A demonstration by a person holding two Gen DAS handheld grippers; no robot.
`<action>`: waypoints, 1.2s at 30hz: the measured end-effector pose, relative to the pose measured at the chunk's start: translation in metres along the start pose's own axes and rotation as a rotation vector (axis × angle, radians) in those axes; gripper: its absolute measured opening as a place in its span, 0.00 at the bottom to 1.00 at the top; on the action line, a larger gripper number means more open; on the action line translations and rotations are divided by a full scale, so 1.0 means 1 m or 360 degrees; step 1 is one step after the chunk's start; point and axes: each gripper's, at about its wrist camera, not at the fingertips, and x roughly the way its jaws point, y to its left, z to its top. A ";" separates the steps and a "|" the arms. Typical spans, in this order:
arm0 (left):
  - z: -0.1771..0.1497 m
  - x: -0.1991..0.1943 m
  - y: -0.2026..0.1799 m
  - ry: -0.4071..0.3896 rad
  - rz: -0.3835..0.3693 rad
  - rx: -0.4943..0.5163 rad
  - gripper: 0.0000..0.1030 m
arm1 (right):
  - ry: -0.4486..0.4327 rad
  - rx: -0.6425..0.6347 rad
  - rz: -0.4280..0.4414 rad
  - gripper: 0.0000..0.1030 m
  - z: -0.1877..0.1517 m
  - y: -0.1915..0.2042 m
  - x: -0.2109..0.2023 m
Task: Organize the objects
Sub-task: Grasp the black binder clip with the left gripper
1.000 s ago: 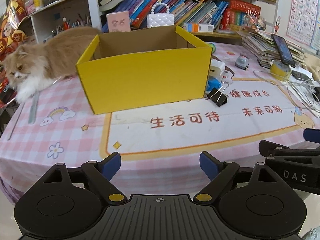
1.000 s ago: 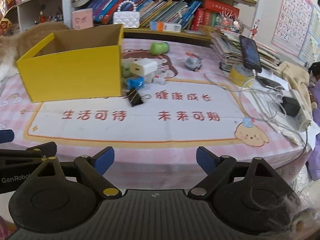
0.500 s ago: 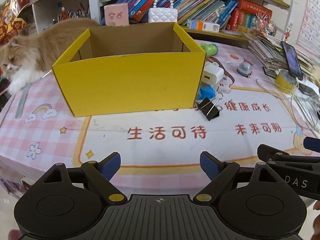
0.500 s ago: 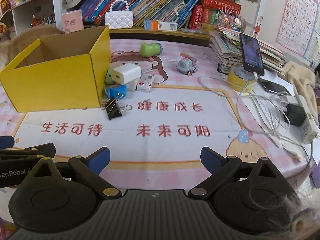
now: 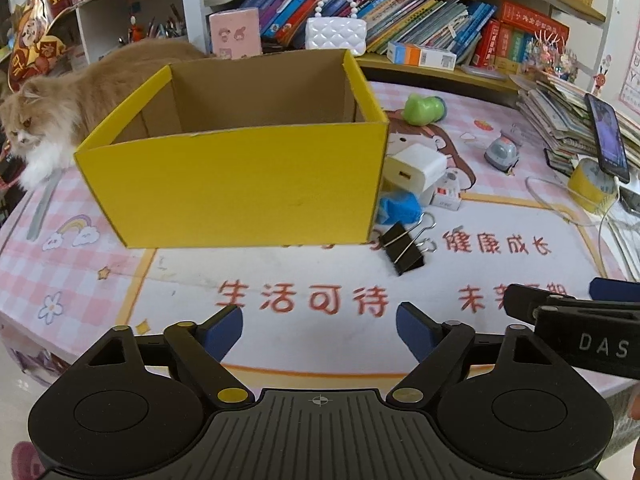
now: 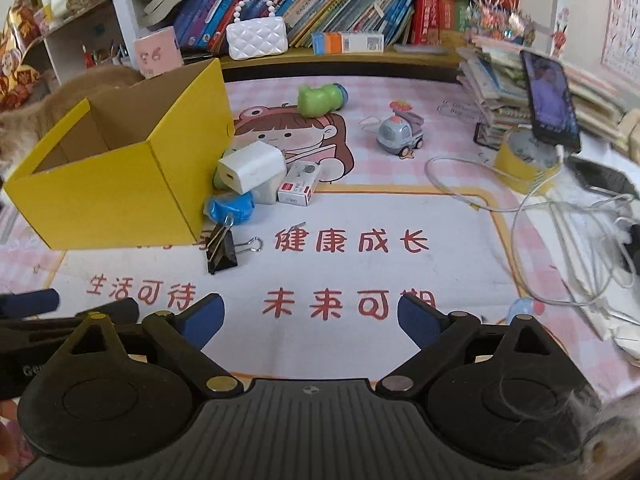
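One black binder clip (image 6: 221, 249) lies flat, wire handles pointing to three o'clock. One open yellow box (image 5: 240, 152) stands at ten o'clock. The left gripper (image 5: 319, 326), just narrowing, and the right gripper (image 6: 311, 318), likewise, gape empty.

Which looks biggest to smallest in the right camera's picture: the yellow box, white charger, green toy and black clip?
1. yellow box
2. white charger
3. green toy and black clip: look about alike; the clip lies nearer the camera, so their order is unsure.

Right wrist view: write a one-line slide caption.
Open right tool faces black binder clip, white charger and toy car beside the empty yellow box.
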 end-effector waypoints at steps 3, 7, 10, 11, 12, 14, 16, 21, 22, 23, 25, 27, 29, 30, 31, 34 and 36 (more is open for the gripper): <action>0.004 0.005 -0.010 0.0002 -0.0006 0.0005 0.71 | -0.0004 -0.0012 0.0060 0.82 0.006 -0.009 0.006; 0.010 0.014 -0.025 0.0030 -0.0020 -0.0011 0.61 | -0.0028 -0.0041 0.0096 0.79 0.015 -0.016 0.012; 0.015 0.022 -0.033 0.0033 -0.0022 -0.0037 0.59 | -0.0040 -0.0044 0.0104 0.78 0.022 -0.025 0.017; 0.017 0.024 -0.035 0.0031 -0.0027 -0.0043 0.57 | -0.0039 -0.0039 0.0111 0.76 0.024 -0.028 0.020; 0.019 0.026 -0.037 0.0029 -0.0031 -0.0049 0.53 | -0.0039 -0.0033 0.0117 0.74 0.026 -0.031 0.021; 0.022 0.031 -0.041 0.0027 -0.0038 -0.0055 0.49 | -0.0039 -0.0021 0.0134 0.67 0.031 -0.038 0.025; 0.025 0.036 -0.045 0.0019 -0.0037 -0.0056 0.43 | -0.0038 -0.0015 0.0142 0.66 0.035 -0.043 0.028; 0.032 0.049 -0.055 -0.0011 -0.0021 -0.0049 0.35 | -0.0042 -0.0014 0.0137 0.66 0.043 -0.052 0.036; 0.034 0.052 -0.057 -0.0020 -0.0015 -0.0046 0.32 | -0.0038 -0.0015 0.0139 0.66 0.045 -0.054 0.038; 0.035 0.055 -0.058 -0.0027 -0.0010 -0.0043 0.31 | -0.0035 -0.0019 0.0141 0.67 0.046 -0.055 0.039; 0.038 0.059 -0.062 -0.0043 0.0001 -0.0033 0.28 | -0.0032 -0.0030 0.0146 0.67 0.049 -0.057 0.041; 0.039 0.064 -0.065 -0.0054 0.0017 -0.0021 0.25 | -0.0032 -0.0043 0.0150 0.67 0.051 -0.058 0.043; 0.040 0.069 -0.068 -0.0060 0.0027 -0.0009 0.22 | -0.0029 -0.0050 0.0158 0.67 0.053 -0.058 0.045; 0.040 0.071 -0.070 -0.0062 0.0034 -0.0003 0.21 | -0.0027 -0.0052 0.0161 0.67 0.054 -0.058 0.046; 0.040 0.072 -0.071 -0.0066 0.0040 0.0005 0.20 | -0.0024 -0.0055 0.0165 0.67 0.055 -0.058 0.047; 0.041 0.074 -0.079 -0.0084 0.0067 0.0047 0.20 | -0.0023 -0.0061 0.0167 0.66 0.058 -0.058 0.048; 0.041 0.076 -0.084 -0.0083 0.0070 0.0070 0.20 | -0.0020 -0.0066 0.0176 0.66 0.059 -0.059 0.048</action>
